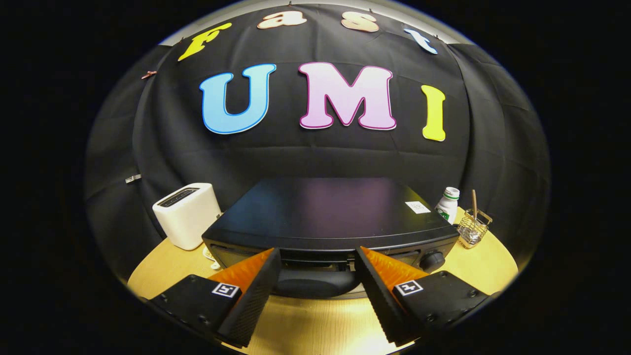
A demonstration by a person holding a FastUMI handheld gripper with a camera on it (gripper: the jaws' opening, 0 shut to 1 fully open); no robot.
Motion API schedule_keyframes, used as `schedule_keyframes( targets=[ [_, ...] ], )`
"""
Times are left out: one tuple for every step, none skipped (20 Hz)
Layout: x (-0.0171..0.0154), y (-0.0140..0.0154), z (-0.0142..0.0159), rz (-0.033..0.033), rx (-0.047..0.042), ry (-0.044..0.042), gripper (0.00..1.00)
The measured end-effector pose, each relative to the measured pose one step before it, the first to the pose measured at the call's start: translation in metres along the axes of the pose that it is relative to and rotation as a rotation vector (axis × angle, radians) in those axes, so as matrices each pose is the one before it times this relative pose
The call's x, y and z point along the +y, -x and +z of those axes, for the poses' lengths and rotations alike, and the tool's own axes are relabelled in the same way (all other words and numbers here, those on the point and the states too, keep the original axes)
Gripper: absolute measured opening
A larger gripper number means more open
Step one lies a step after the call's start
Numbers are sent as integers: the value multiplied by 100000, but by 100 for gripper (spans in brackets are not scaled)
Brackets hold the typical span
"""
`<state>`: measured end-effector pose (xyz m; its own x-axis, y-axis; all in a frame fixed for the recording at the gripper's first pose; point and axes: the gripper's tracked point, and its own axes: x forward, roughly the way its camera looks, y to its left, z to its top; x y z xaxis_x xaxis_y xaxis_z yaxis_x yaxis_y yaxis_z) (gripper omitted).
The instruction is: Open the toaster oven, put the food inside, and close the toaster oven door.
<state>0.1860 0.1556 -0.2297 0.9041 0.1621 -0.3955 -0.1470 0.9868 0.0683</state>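
Hand-held gripper poised at the front of a toaster oven, fingers spread wide and holding nothing.

The black toaster oven sits on a round wooden table, its door handle lying in the gap between the two fingers, with room on either side; whether either finger touches it cannot be told. The oven's door looks closed. A control knob sits on the oven's front right, just beyond the right finger. Left of the oven stands a white toaster, close beside it. Right of the oven, near the table's back edge, are a white bottle and a small wire basket. Bare tabletop lies in front of the oven, beneath the fingers.
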Motion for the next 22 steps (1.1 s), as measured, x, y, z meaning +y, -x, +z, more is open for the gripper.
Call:
schedule_keyframes(
  targets=[
    [6,411,-119,621,252,428,98],
    [-11,148,-15,378,629,548,98],
    [-89,302,-235,-96,501,218,98],
    [49,265,-169,-234,330,81,98],
    [-56,344,-469,-290,1207,-681,98],
    [-20,310,-294,-126,368,-951,98],
    [75,352,-166,148,301,-108,98],
    [31,342,-236,122,-204,123,98],
    [-33,428,-362,66,-83,-45,98],
    [13,396,-378,36,170,191,98],
    [-11,377,-382,-13,520,48,98],
    [-18,348,-448,120,490,101,98],
    [38,366,-318,245,328,93,98],
    [21,327,-428,225,401,279,98],
    [34,368,-403,175,534,353,98],
    [20,322,-451,91,704,538,98],
    [4,273,-525,-91,835,502,98],
    [-15,297,-612,-263,1174,448,98],
    [17,384,-879,-345,1863,395,98],
    [155,401,-1232,-92,2589,1844,98],
    [68,432,-1497,156,2722,3556,98],
    [151,103,-1911,691,3838,3421,98]
  ],
)
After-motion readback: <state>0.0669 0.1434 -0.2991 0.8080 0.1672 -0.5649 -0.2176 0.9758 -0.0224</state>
